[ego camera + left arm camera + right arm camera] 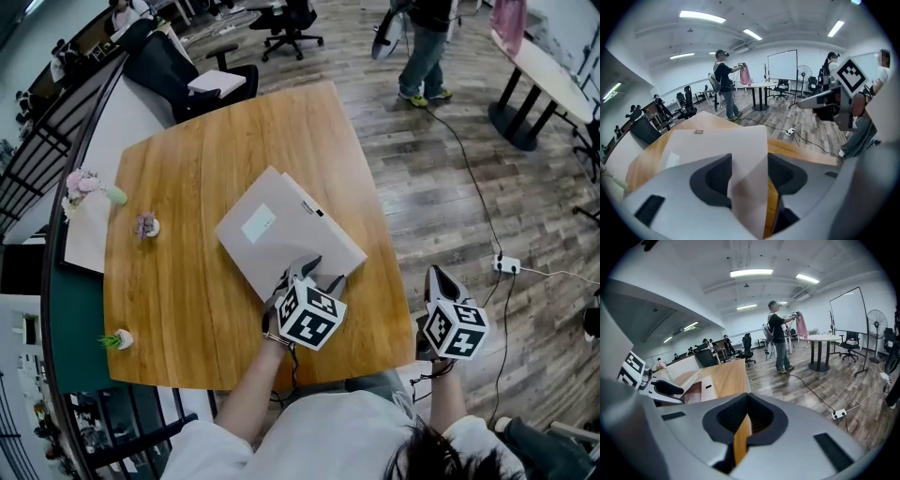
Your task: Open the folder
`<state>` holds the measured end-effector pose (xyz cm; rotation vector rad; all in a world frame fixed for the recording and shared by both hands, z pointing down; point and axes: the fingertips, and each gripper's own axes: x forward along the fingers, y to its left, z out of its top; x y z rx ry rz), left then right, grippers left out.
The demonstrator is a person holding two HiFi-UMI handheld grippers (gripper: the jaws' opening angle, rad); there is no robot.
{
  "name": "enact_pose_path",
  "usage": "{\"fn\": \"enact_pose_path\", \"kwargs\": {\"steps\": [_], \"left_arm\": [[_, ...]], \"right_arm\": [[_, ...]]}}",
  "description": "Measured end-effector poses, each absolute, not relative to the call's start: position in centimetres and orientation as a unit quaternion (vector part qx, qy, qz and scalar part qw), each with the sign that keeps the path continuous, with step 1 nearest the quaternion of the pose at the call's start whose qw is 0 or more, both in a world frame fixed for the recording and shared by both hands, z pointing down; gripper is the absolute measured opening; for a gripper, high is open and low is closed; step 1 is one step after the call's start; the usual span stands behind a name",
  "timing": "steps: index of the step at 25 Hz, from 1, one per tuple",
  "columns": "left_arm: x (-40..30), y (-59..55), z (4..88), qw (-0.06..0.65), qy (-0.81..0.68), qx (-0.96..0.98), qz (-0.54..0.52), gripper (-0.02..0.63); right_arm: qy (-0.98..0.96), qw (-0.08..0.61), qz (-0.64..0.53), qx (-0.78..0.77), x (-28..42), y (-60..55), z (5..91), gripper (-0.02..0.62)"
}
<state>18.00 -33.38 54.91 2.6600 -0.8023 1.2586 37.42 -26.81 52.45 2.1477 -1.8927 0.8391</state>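
Containers: a small white pot (148, 228) on the table (187, 291) held a purplish sprig. A second small pot (123, 339) near the table's front left corner held a green sprig. The folder (281, 239) was the only other holder. In the right gripper view its cover (670, 379) stood tilted up off the lower leaf, showing a pinkish-brown inner face. I could not tell whether anything lay inside.

Folder appearance: pale grey-beige, flat, rectangular. It carried a white label (258, 223) on the cover and a small dark tab (310, 208) at the far edge. It lay right of the table's centre, turned on a diagonal, with one corner toward the person.

Folder vs. grippers:
- The left gripper (317, 274) sat at the folder's near corner, pointing down and away from the person. In the left gripper view its jaws stood partly apart, not clenched. The free edge of the cover bent up and ran between the two pads, lying against the pad on that view's left. The rest of the folder spread flat beyond the jaws.
- The right gripper (439, 277) hung just past the table's right edge, above the floor and well apart from the folder. In its own view the fingertips were together. Only a thin slit showed behind them, with the table's wood visible through it, and nothing was held. The folder and the left gripper showed far to that view's left.
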Motion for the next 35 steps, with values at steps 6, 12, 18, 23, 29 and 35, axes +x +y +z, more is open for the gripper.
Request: {"fn": "enact_pose_path", "kwargs": {"steps": [6, 12, 18, 23, 29, 35], "left_arm": [[16.8, -32.7, 52.6, 0.059, -0.283, 0.886, 0.364, 0.194], [15.1, -32.0, 50.4, 0.044, -0.307, 0.896, 0.318, 0.155], [13.0, -31.1, 48.5, 0.027, -0.339, 0.897, 0.284, 0.137], [10.9, -30.4, 47.6, 0.018, -0.362, 0.897, 0.254, 0.122], [7.4, -29.6, 46.0, 0.015, -0.400, 0.889, 0.220, 0.104], [3.3, -29.0, 44.7, 0.003, -0.464, 0.867, 0.182, 0.074]], "right_arm": [[-0.660, 0.085, 0.269, 0.696, 35.7, -28.5, 51.9, 0.002], [-0.688, 0.090, 0.259, 0.672, 33.2, -30.2, 51.2, 0.002], [-0.708, 0.096, 0.254, 0.652, 31.1, -31.1, 51.0, 0.002], [-0.726, 0.103, 0.249, 0.633, 29.0, -31.9, 51.1, 0.002], [-0.749, 0.115, 0.240, 0.607, 25.7, -33.4, 50.5, 0.002], [-0.772, 0.124, 0.230, 0.579, 22.7, -35.1, 50.0, 0.002]]}}
